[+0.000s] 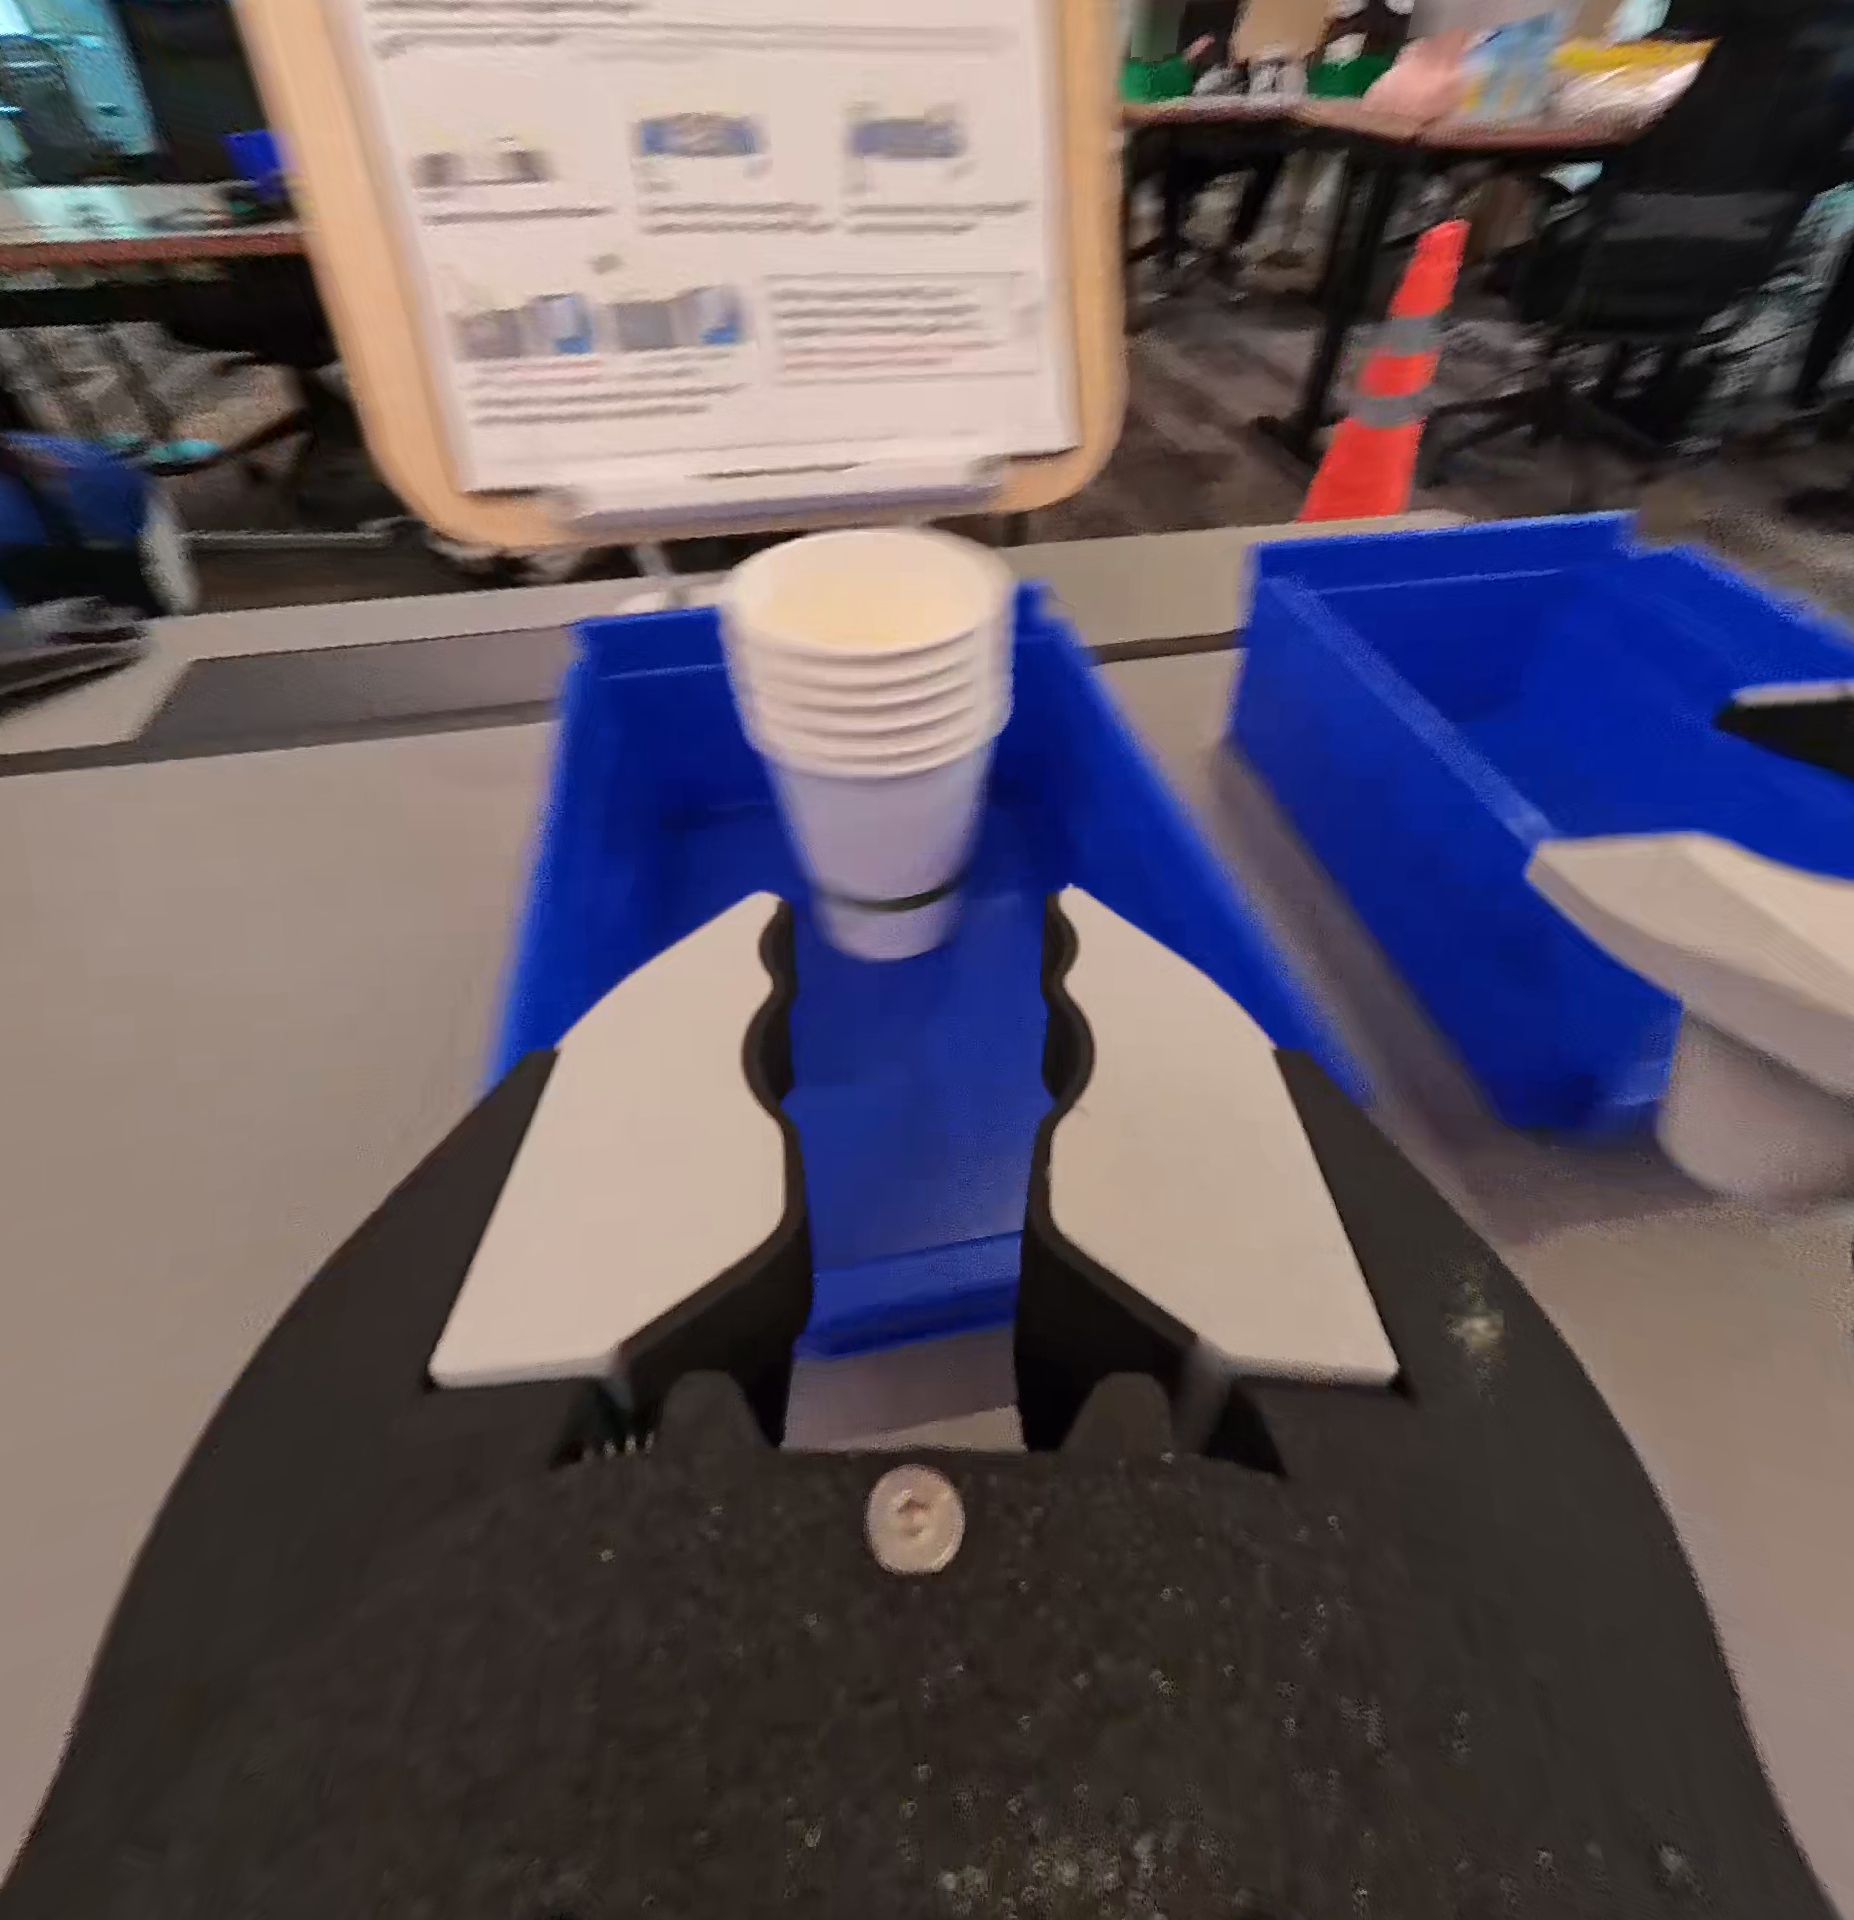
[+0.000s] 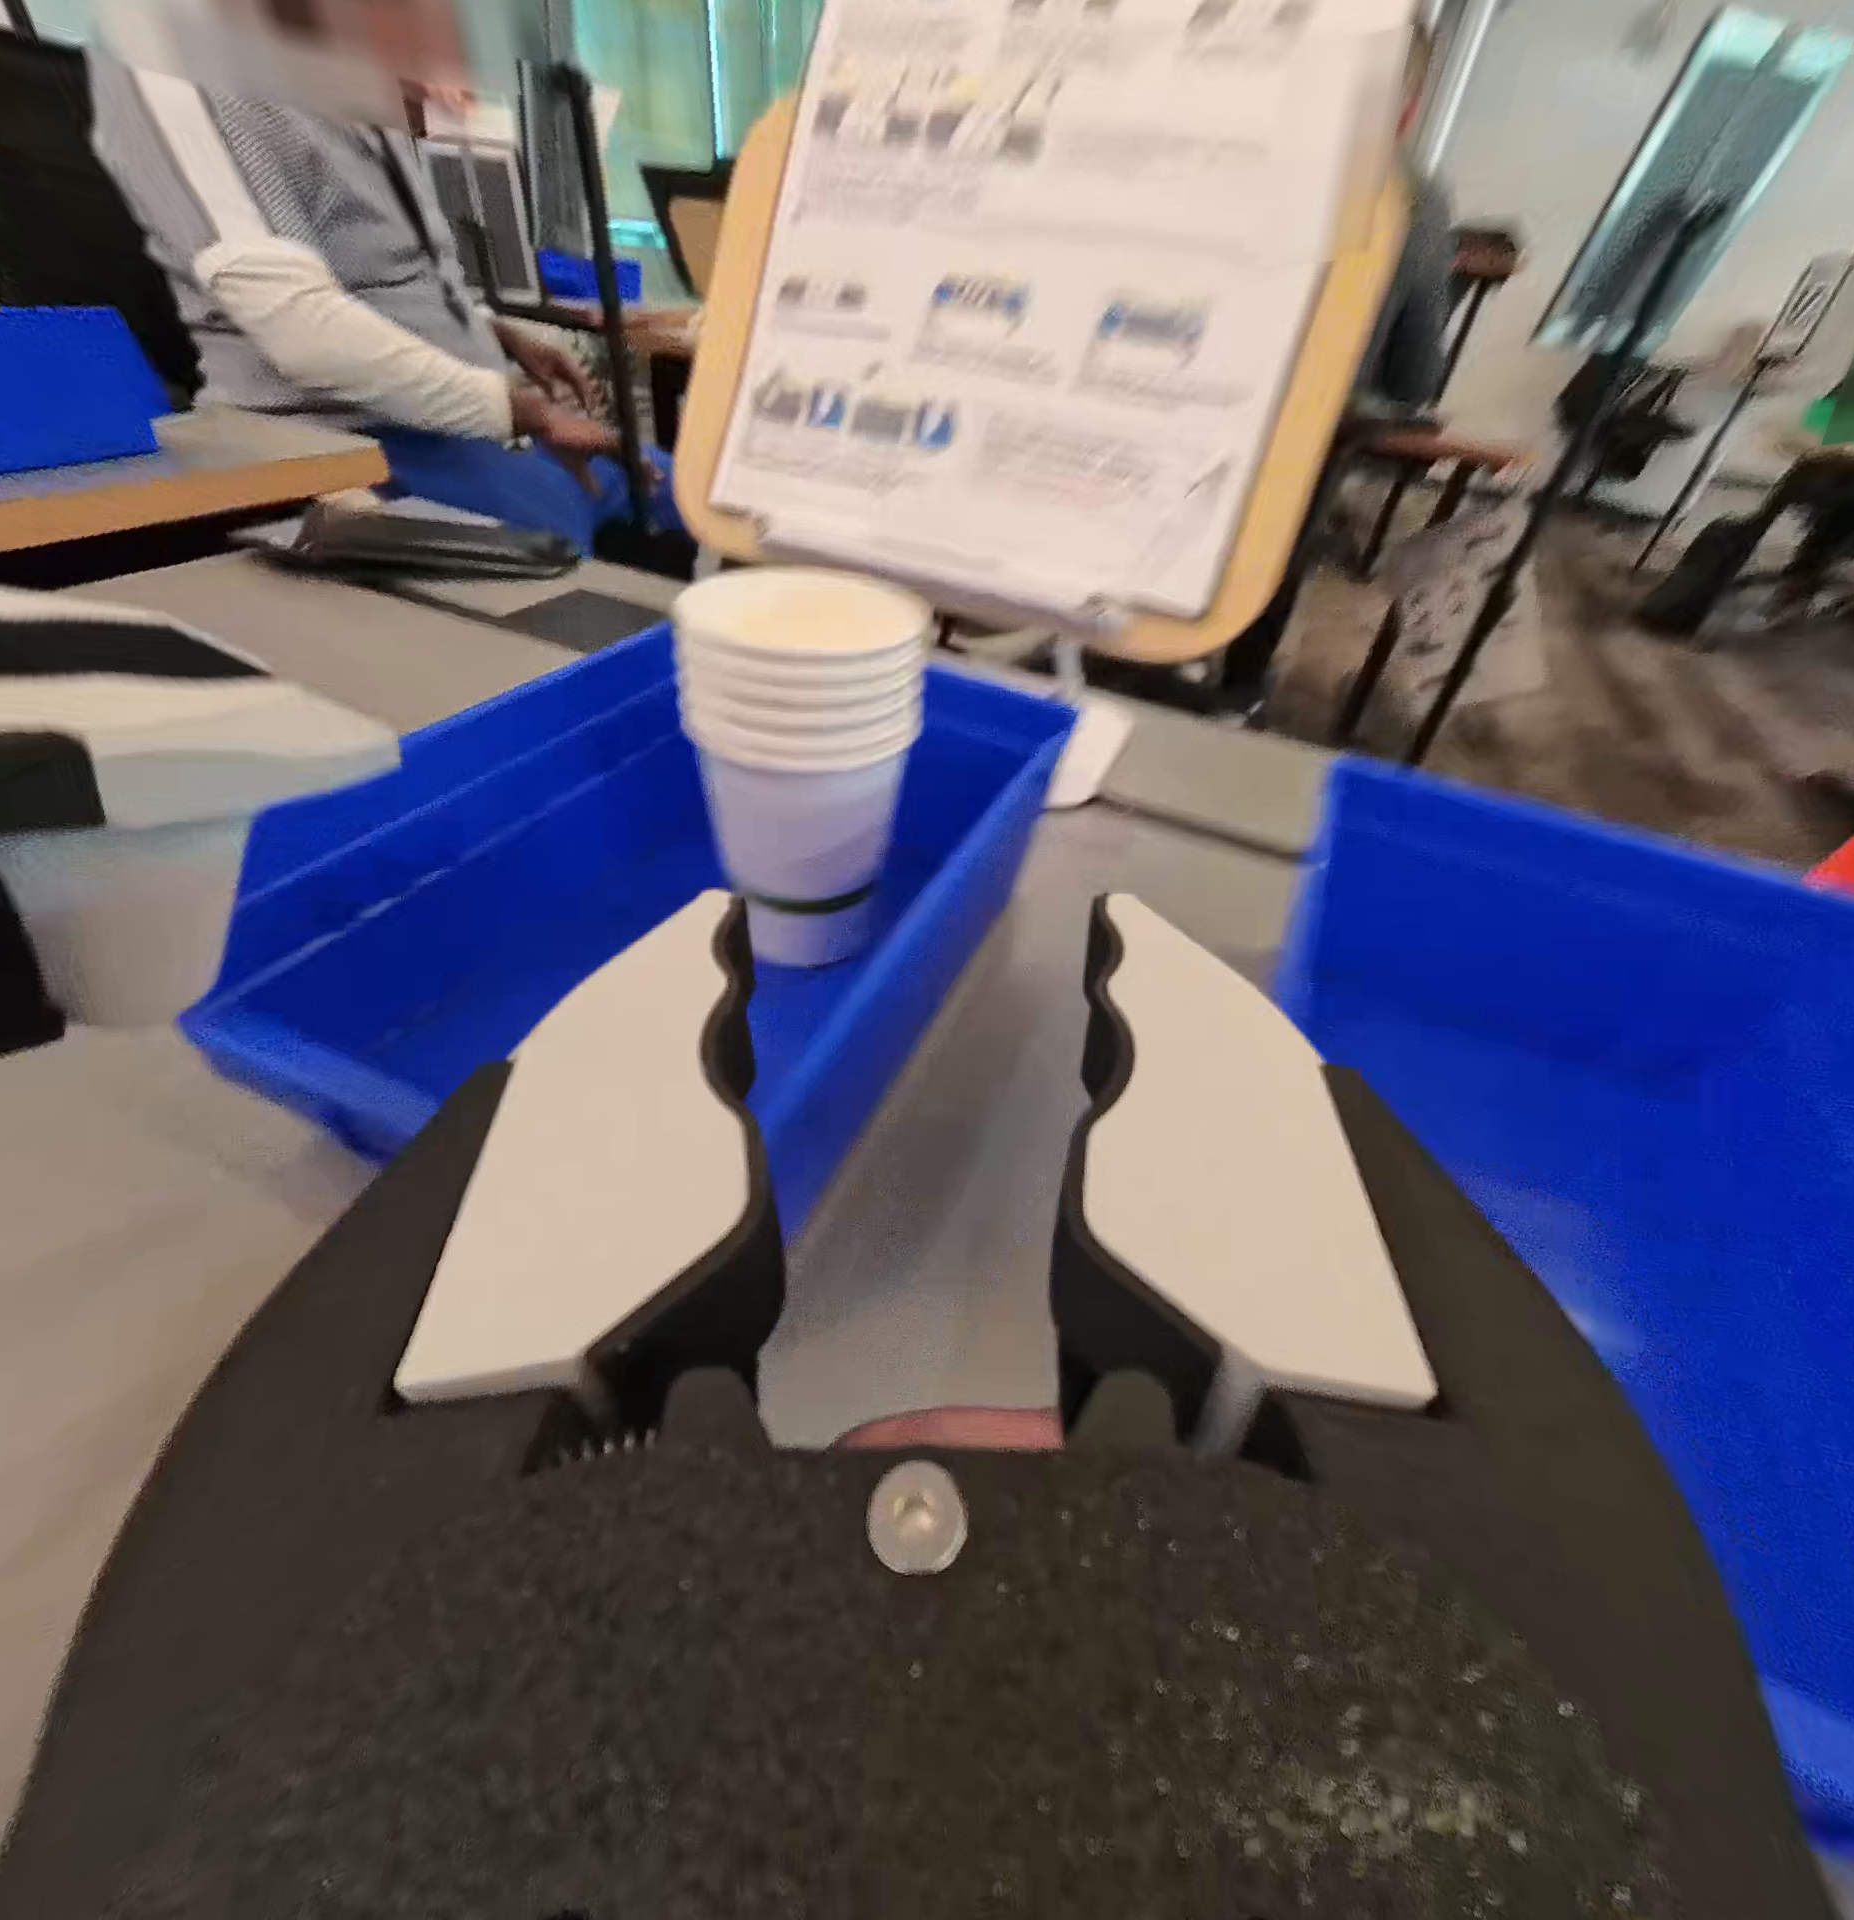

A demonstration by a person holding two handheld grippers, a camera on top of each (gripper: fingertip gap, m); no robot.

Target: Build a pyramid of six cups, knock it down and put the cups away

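A nested stack of several white paper cups stands upright in a blue bin on the grey table. The lowest cup has a dark band near its base. My left gripper is open and empty, just in front of the stack's base, over the bin. The stack also shows in the right wrist view, in the same bin. My right gripper is open and empty, over the gap between the two bins, with the stack ahead and to the left. The right gripper's fingers show at the right edge of the left wrist view.
A second blue bin stands to the right of the first; it also shows in the right wrist view. A clipboard with a printed sheet stands behind the bins. An orange cone is on the floor beyond. A person sits at the far left.
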